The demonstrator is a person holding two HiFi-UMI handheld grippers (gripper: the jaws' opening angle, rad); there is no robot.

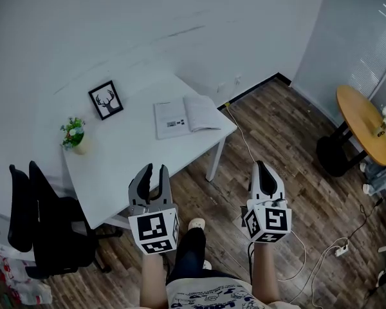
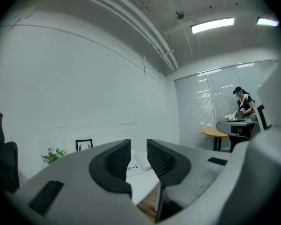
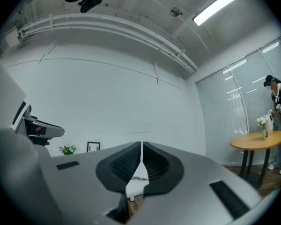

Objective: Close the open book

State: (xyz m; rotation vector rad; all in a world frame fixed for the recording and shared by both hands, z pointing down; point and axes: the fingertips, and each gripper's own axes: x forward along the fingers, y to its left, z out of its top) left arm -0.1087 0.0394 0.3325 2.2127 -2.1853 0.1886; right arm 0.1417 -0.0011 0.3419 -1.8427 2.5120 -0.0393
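Note:
The open book (image 1: 186,116) lies flat on the white table (image 1: 135,153), near its far right corner. Both grippers hang in the air short of the table's near edge, well away from the book. My left gripper (image 1: 156,172) is open, its jaws a small way apart with nothing between them. In the left gripper view the book (image 2: 138,162) shows far off through the gap of the left gripper (image 2: 138,150). My right gripper (image 1: 262,170) is over the wooden floor, right of the table leg. In its own view the right gripper (image 3: 141,150) is shut, holding nothing.
A framed deer picture (image 1: 106,100) and a small potted plant (image 1: 73,134) stand on the table's left side. A black office chair (image 1: 45,227) is at the near left. A round wooden table (image 1: 363,124) and floor cables with a power strip (image 1: 341,250) lie to the right.

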